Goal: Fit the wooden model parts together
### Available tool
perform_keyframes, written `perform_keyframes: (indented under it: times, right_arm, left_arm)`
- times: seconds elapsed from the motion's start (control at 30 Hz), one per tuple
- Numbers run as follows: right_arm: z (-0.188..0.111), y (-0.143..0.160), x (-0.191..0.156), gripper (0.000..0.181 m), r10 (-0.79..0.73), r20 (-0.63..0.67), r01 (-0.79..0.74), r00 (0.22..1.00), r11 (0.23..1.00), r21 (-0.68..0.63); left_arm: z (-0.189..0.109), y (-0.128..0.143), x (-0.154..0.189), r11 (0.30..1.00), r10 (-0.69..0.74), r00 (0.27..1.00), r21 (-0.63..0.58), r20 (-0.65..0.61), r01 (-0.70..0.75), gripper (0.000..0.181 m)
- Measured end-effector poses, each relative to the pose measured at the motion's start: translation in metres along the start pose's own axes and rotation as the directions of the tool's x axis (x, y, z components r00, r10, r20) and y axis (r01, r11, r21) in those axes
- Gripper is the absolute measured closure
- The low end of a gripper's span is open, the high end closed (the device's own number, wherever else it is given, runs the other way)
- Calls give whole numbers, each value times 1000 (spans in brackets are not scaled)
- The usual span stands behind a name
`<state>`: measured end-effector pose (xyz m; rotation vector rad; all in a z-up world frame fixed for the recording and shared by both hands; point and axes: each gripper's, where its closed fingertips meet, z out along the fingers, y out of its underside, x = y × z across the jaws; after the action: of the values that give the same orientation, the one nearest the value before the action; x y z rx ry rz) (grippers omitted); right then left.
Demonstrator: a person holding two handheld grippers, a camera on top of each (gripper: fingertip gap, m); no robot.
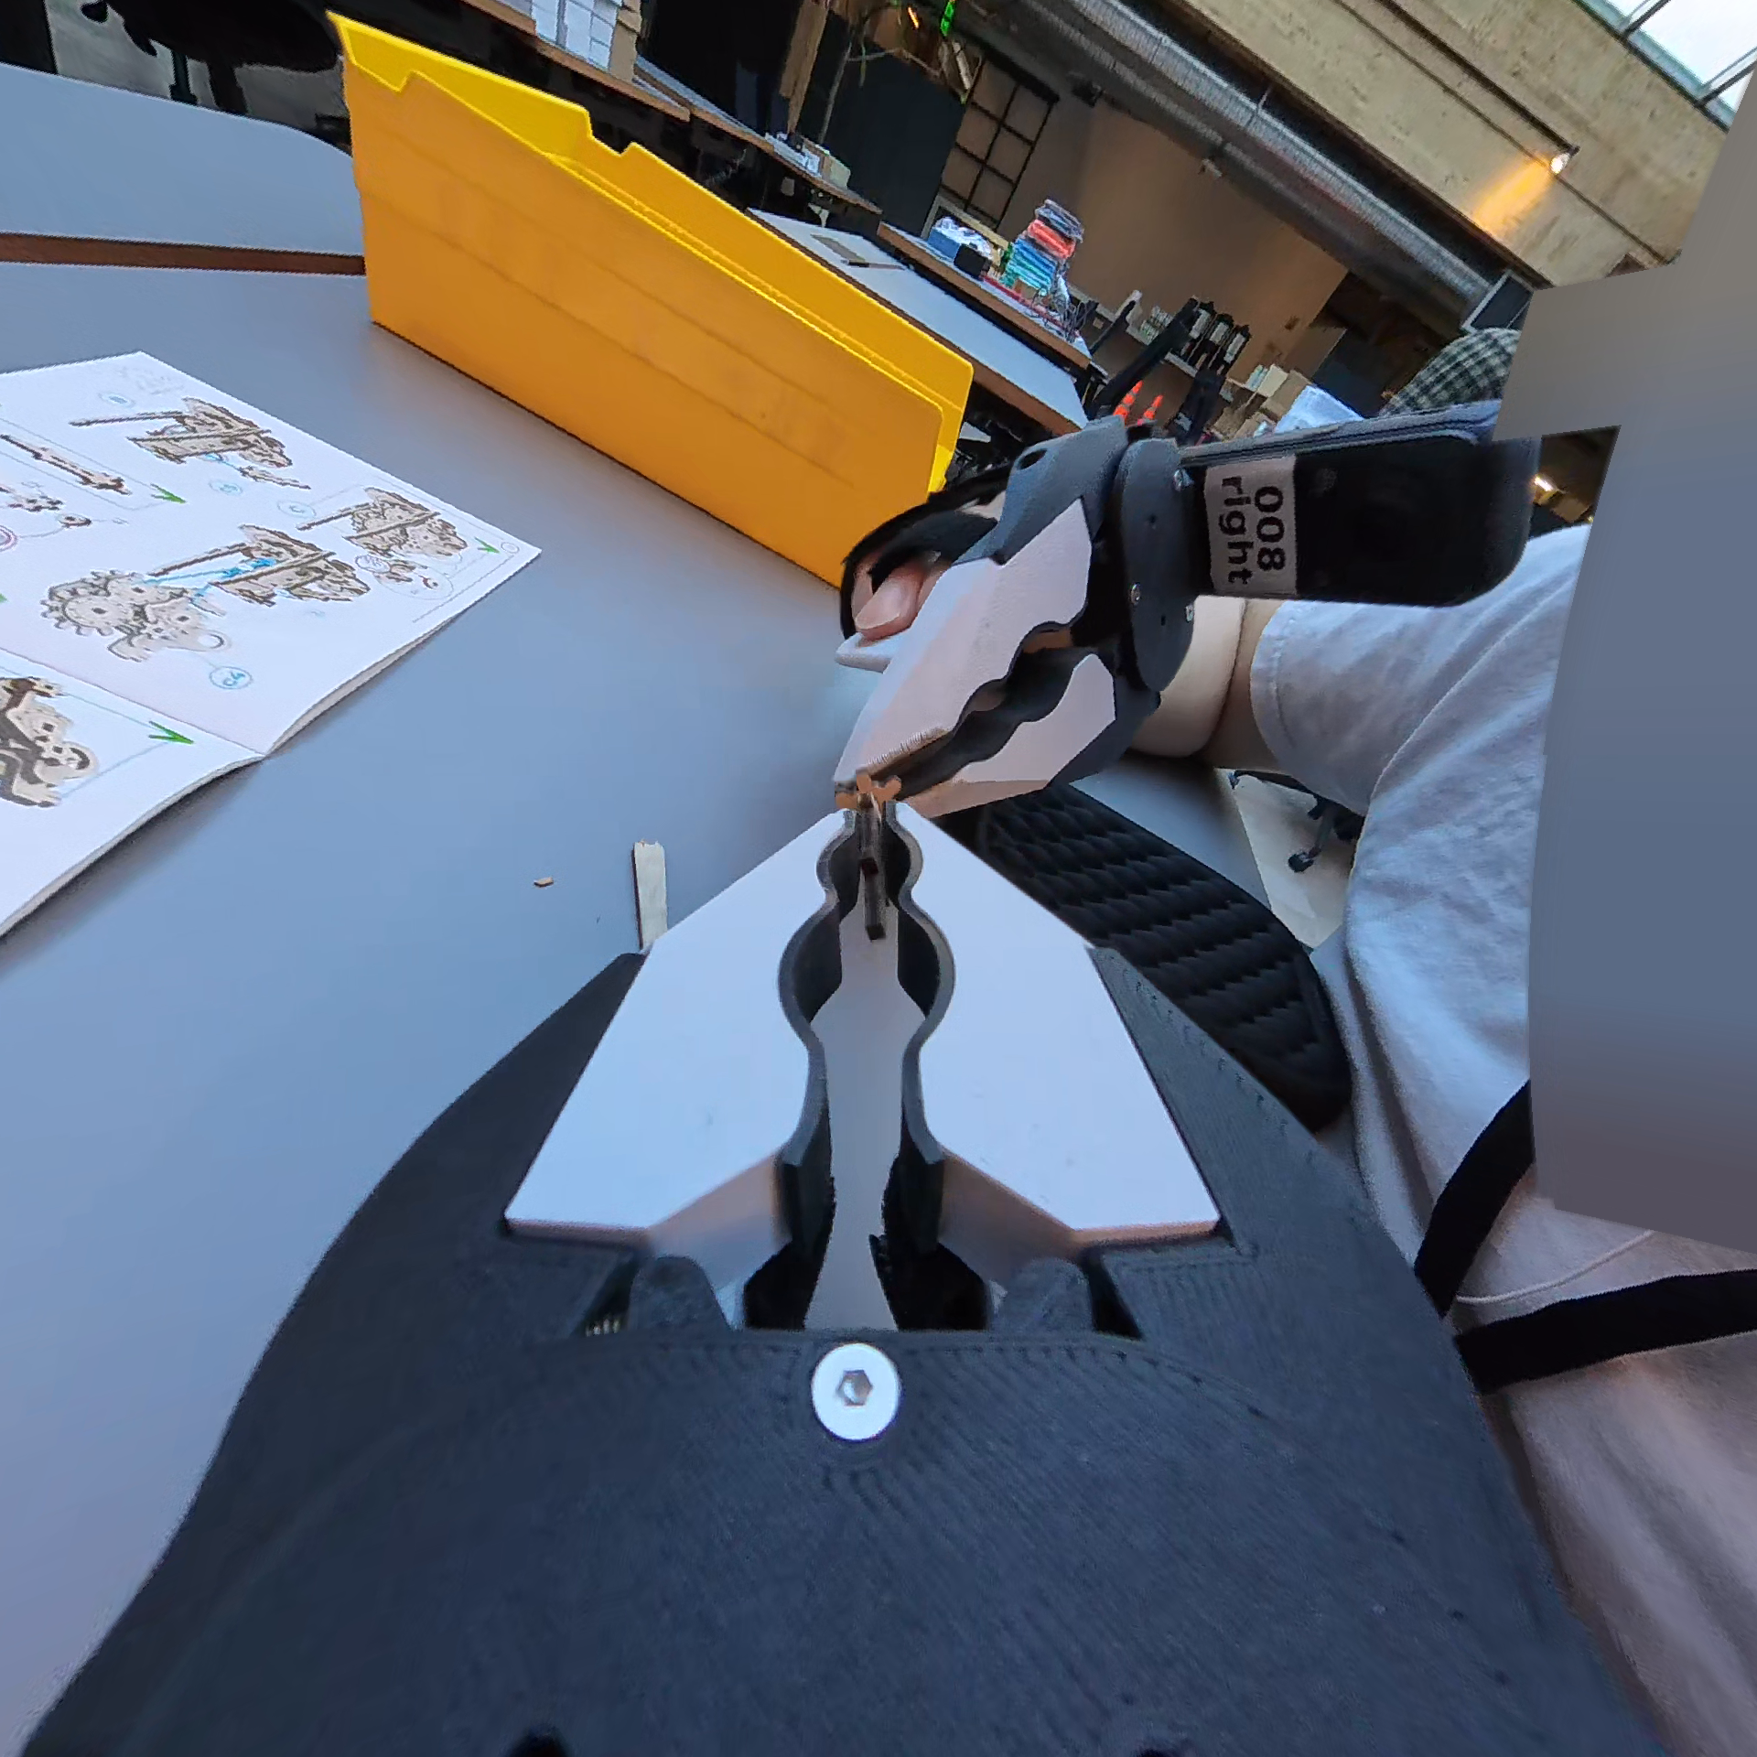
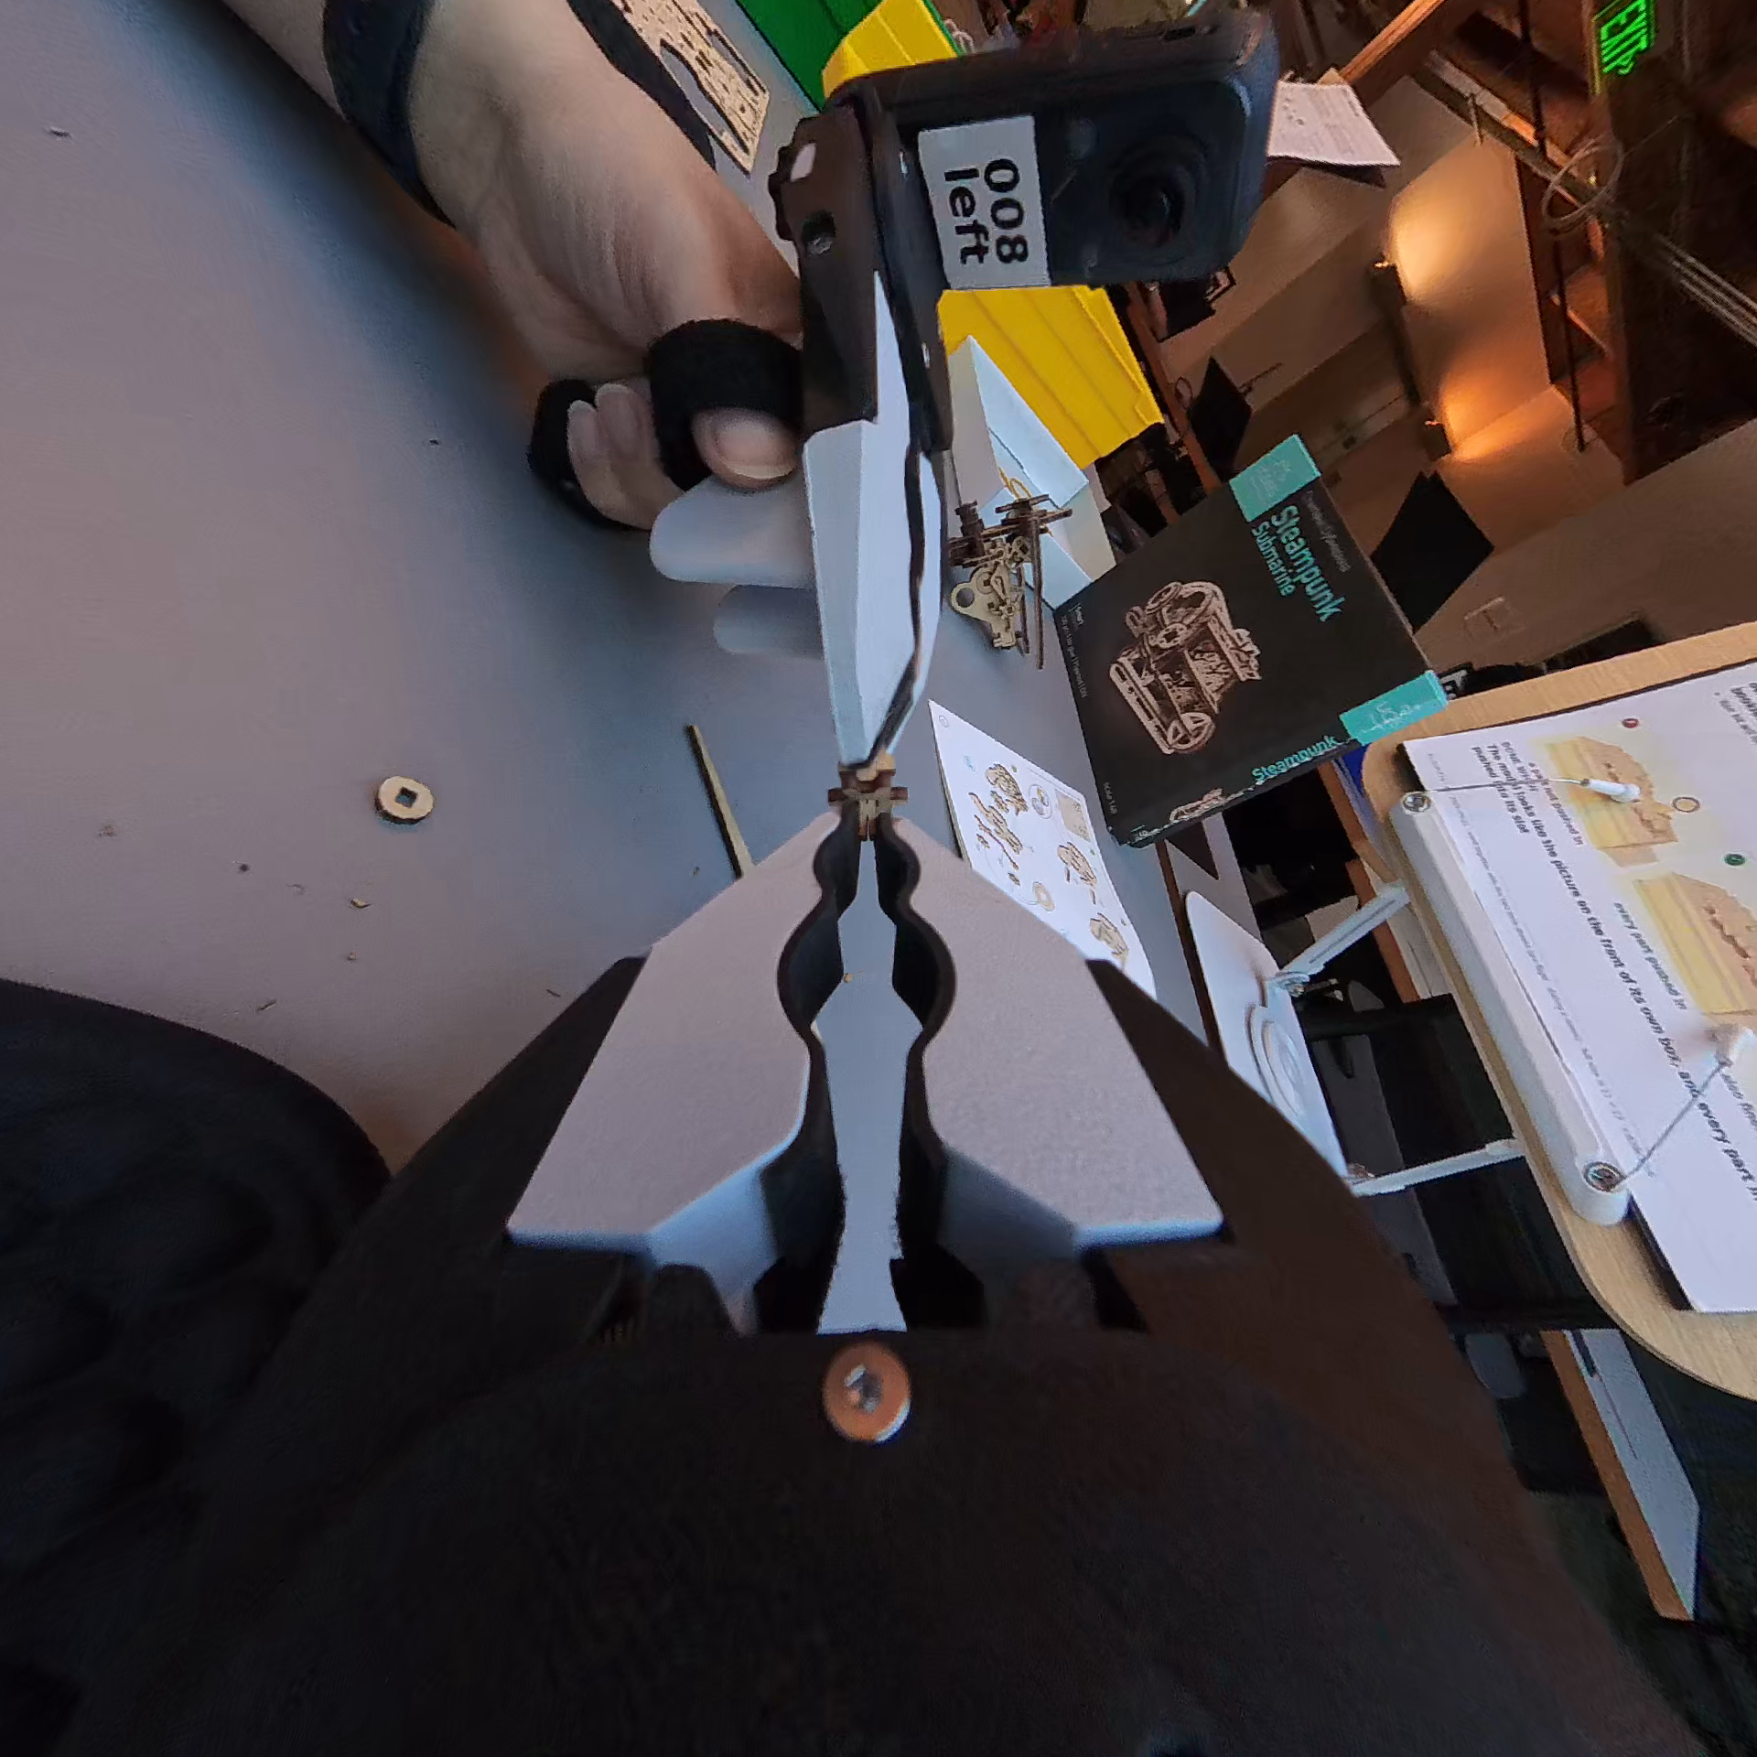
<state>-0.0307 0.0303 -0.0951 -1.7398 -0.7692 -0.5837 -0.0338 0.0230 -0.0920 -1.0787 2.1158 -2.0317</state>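
Above the grey table (image 1: 285, 1046), my 2 grippers met tip to tip. My left gripper (image 1: 867, 837) had its jaws closed on a thin dark wooden stick (image 1: 871, 884), which ran back between the fingertips and pointed out toward the other tool. My right gripper (image 2: 867, 837) was pinched shut on a small cross-shaped wooden part (image 2: 867, 797), a pale notched piece held right at the fingertips. The stick's front end touched that part; whether it sat inside the part's hole, I could not tell.

On the table to the left lay an open instruction booklet (image 1: 190, 570), and behind it stood a yellow bin (image 1: 618, 285). A flat wooden strip (image 1: 650, 894) and a tiny chip lay just beside my left jaws. From the right wrist view, a small round wooden washer (image 2: 403, 799) with a square hole lay apart on the table, a partly built wooden model (image 2: 998, 580) stood farther back, and a dark kit box (image 2: 1245, 637) leaned near it.
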Motion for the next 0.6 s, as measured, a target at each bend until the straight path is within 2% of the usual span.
perform_keyframes:
  times: [0.1, 0.23, 0.3, 0.37, 0.43, 0.5, 0.53, 0.57, 0.6]
  right_arm:
    - [0, -2, 1, 180, -42, -31, 41, 999, 999, -3]
    - [-2, -6, 7, 180, -2, -66, 4, 998, 1000, 27]
    - [-2, -7, 8, 180, 79, -52, -75, 996, 995, 61]
    - [-5, -11, 8, 175, 216, 28, -218, 976, 967, 128]
    - [-11, -15, 13, 172, 438, 175, -467, 882, 863, 193]
    - [-20, -23, 20, 175, 619, 386, -719, 684, 661, 213]
    - [-23, -23, 25, 178, 677, 455, -806, 578, 559, 192]
    - [-23, -21, 28, 178, 713, 485, -855, 506, 489, 173]
    - [-23, -20, 27, 178, 717, 513, -873, 472, 462, 158]
  left_arm:
    - [1, -1, 1, 1000, -4, 1000, 12, 3, 4, 178]
    - [0, -9, 2, 997, -10, 1000, 74, -1, 10, 181]
    - [0, -11, 3, 996, -20, 1000, 89, -14, 21, 181]
    - [-1, -11, 2, 996, -13, 1000, 90, -8, 14, 181]
    - [-4, -14, 4, 994, 5, 1000, 113, -21, -3, 181]
    - [-5, -15, 7, 992, 41, 999, 122, -26, -38, 181]
    - [-6, -16, 9, 990, 67, 997, 124, -33, -63, 181]
    - [-6, -16, 10, 988, 91, 996, 130, -25, -87, 181]
    - [-6, -17, 12, 985, 110, 994, 136, -24, -106, 181]
